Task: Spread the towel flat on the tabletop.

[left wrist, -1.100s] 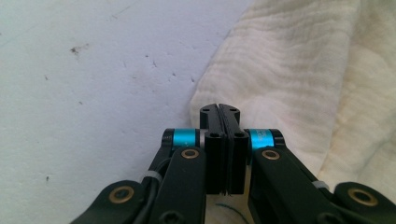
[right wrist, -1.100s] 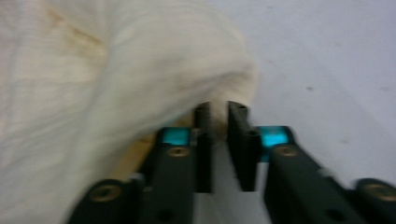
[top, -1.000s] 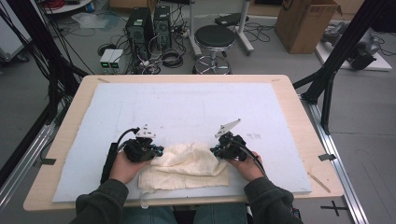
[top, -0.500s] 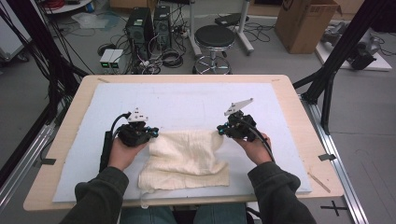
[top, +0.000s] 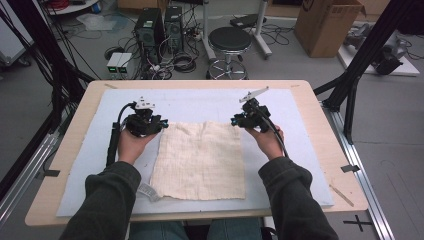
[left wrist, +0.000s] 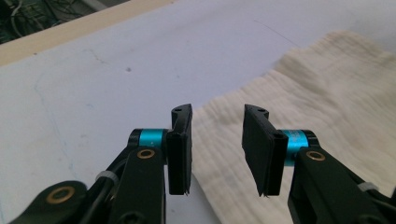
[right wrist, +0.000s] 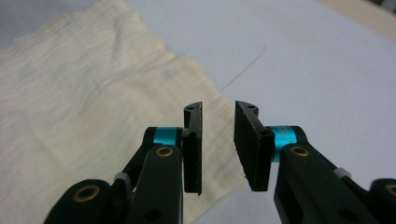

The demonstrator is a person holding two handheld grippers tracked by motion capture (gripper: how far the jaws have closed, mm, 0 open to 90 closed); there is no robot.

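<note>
A cream cloth (top: pixel 202 160) lies spread flat on the pale blue mat (top: pixel 200 105), roughly square. My left gripper (top: pixel 165 123) sits at the cloth's far left corner, and my right gripper (top: pixel 233 120) at its far right corner. In the left gripper view the left gripper (left wrist: pixel 217 140) is open, its jaws apart just over the cloth's (left wrist: pixel 327 93) edge with nothing pinched. In the right gripper view the right gripper (right wrist: pixel 218 135) is open too, above the cloth's (right wrist: pixel 84 93) corner edge.
The wooden table (top: pixel 320 115) frames the mat on all sides. A small stick (top: pixel 343 195) lies at the table's near right corner. Beyond the table stand a black stool (top: pixel 230 42), computer boxes (top: pixel 155 25) and a cardboard box (top: pixel 327 25).
Both grippers have moved away from the person and apart, drawing the bunched cloth out flat. Their jaws now stand open at its far corners.
</note>
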